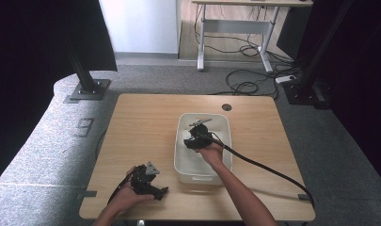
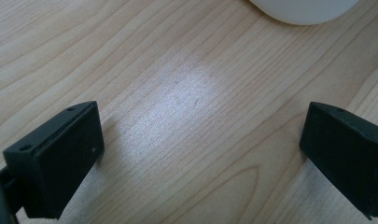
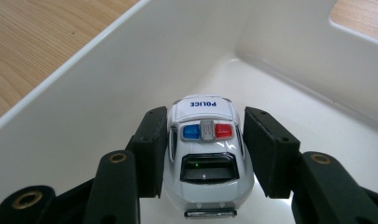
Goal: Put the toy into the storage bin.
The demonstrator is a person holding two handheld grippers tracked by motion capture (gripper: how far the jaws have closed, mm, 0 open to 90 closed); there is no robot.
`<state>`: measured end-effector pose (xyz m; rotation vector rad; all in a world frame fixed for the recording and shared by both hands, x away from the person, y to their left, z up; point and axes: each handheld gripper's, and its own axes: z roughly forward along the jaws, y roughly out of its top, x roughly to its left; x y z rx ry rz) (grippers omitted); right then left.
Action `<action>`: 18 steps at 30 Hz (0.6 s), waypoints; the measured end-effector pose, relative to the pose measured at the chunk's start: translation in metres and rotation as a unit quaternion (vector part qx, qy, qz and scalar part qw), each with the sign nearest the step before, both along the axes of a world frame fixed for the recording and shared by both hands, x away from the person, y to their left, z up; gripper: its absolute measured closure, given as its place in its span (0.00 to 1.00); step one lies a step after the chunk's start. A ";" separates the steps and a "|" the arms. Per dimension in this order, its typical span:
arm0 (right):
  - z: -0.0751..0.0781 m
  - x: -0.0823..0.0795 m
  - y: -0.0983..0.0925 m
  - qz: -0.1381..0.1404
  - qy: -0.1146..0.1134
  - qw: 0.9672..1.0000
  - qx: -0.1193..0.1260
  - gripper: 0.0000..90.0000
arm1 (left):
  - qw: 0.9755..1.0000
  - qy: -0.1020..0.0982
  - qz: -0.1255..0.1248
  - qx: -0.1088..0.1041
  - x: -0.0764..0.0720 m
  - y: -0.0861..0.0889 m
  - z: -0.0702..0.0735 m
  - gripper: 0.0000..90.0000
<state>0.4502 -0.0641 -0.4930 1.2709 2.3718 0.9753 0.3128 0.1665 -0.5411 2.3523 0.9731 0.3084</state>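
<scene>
Both jaws of my right tool [image 3: 203, 154] clamp the white toy police car [image 3: 204, 154] inside the white plastic bin [image 3: 84, 93], so letting go seems next, while my left tool [image 2: 200, 154] idles open over the wooden surface [image 2: 177, 93].

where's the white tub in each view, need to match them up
High view: the white tub sits right of the table's centre, with the right gripper inside.
Left gripper view: a rounded corner at the top edge.
Right gripper view: its walls surround the toy police car.
Shared landmark: the wooden tabletop.
</scene>
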 end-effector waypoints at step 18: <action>-0.014 0.011 0.001 0.002 0.022 1.000 -0.011 0.56 | 1.000 0.000 0.000 0.000 0.000 0.000 0.000 0.00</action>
